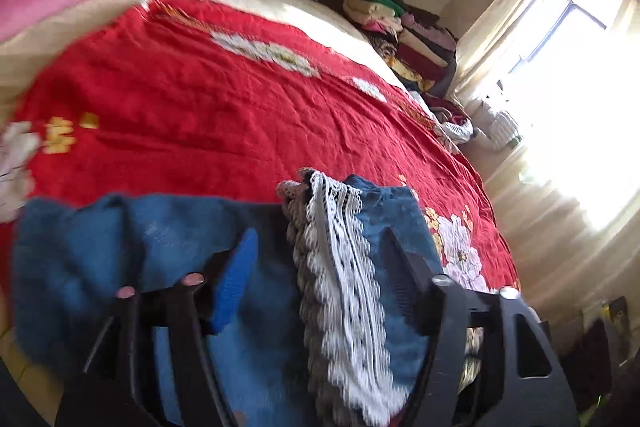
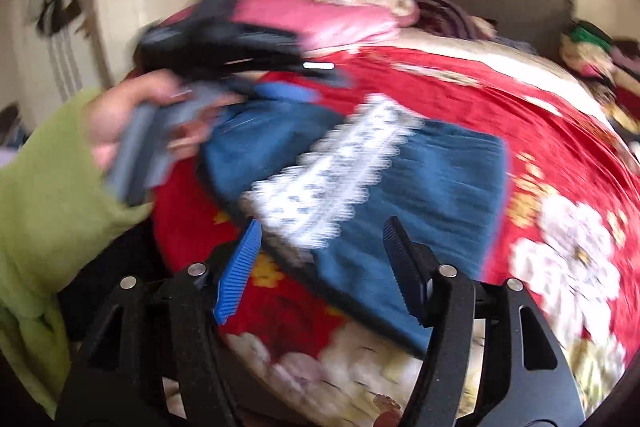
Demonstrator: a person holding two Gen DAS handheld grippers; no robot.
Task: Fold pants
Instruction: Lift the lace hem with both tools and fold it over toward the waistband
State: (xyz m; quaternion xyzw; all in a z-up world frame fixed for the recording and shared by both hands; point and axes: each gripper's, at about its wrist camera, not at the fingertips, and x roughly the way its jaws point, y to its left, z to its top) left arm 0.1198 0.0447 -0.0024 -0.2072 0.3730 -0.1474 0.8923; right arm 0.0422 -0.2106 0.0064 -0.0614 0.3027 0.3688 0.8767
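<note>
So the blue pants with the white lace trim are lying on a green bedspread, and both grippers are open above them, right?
Not quite: the bedspread is red with a flower pattern, not green, as the left wrist view shows. The rest holds: the blue pants with white lace trim lie on it, and the left gripper and right gripper are both open above them.

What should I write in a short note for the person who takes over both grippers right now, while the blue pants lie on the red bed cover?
Left gripper: open, nothing held, above the pants.
Right gripper: open, nothing held, above the near edge of the pants.
Blue pants: folded into a compact bundle on the red bed cover, white lace trim on top.
Done: at least one fold is in; both grippers have let go.
Left: judge whether the bundle needs one more fold or smoothing. The right wrist view is blurred, so edges are hard to check.
</note>
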